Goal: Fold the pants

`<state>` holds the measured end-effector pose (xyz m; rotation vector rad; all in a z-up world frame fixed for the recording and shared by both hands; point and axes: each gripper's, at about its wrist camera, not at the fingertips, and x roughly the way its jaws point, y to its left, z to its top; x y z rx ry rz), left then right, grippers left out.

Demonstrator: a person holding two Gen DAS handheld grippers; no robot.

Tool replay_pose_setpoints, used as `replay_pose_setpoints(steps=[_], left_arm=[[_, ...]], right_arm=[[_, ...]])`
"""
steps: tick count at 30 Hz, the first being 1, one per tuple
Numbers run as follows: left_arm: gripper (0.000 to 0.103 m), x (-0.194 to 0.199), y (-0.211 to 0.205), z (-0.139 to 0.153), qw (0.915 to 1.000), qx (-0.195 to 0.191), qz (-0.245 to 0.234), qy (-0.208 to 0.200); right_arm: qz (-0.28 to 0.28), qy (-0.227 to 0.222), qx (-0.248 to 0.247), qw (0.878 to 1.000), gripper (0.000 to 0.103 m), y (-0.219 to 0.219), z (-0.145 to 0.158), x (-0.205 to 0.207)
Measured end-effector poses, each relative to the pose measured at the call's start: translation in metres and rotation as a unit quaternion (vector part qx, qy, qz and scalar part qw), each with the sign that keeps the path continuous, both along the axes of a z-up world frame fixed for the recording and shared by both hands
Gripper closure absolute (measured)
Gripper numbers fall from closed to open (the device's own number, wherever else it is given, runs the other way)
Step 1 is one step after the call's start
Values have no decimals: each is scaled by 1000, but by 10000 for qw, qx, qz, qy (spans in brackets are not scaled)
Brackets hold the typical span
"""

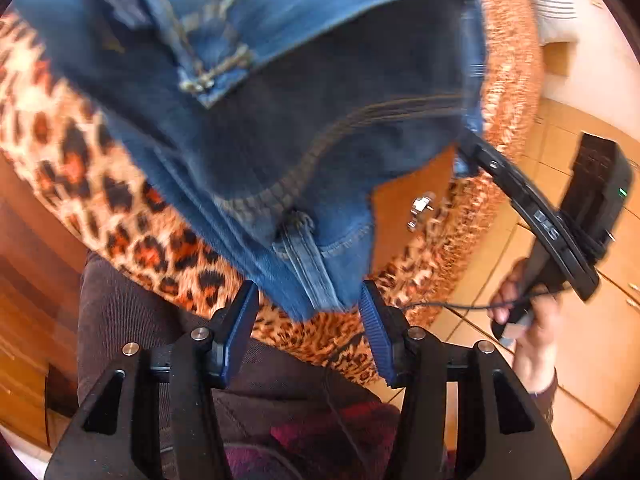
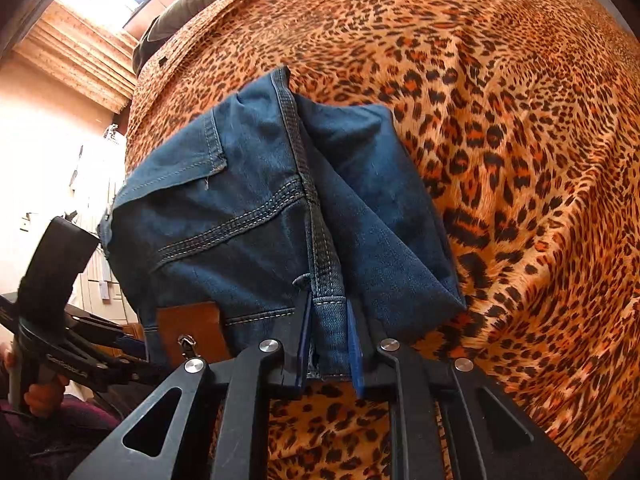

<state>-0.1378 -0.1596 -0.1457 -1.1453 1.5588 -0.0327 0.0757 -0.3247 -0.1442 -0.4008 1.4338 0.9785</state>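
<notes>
right wrist view: the folded blue denim pants [image 2: 256, 216] lie on a leopard-print bedspread [image 2: 520, 160], seat side up, with a stitched back pocket and a brown leather waistband patch [image 2: 190, 330] showing. the right gripper [image 2: 330, 354] has its blue-padded fingers [image 2: 302, 344] pressed in on a thick seamed band of the denim at the waist edge, so the cloth is pinched between them. at the left edge of this view the left gripper's black body is seen beside the pants, with a hand [image 2: 42, 394] around its handle.

left wrist view: the left gripper [image 1: 310, 328] stands part open, its ribbed blue pads [image 1: 378, 340] apart with the frayed denim edge and a belt loop [image 1: 308, 264] hanging into the gap; the pads do not press on the cloth. the pants are blurred here. the person's dark trousers [image 1: 132, 312] show below, and a tan tiled floor [image 1: 580, 360] to the right.
</notes>
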Motion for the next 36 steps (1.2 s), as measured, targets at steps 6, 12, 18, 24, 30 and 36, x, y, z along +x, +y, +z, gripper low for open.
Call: replay_pose_setpoints(steps=[6, 12, 18, 24, 30, 36], left_arm=[[40, -38, 63, 41, 9921, 271, 946, -776], [35, -35, 114, 18, 9771, 293, 2047, -499], [36, -31, 115, -12, 9766, 267, 2136, -6], [50, -40, 90, -28, 9774, 369, 2069, 238], [53, -31, 71, 16, 9894, 700, 1263, -159], [30, 7, 42, 51, 9855, 1405, 359, -880]], right_arm=[[-483, 354, 811, 9949, 66, 4, 31, 26], [-660, 444, 1118, 9905, 64, 62, 30, 48], [-413, 206, 583, 9972, 73, 129, 1, 55], [-346, 47, 465, 9983, 87, 127, -12, 61], [-975, 253, 983, 9901, 76, 98, 12, 64], [-659, 515, 1556, 9843, 73, 23, 36, 14]])
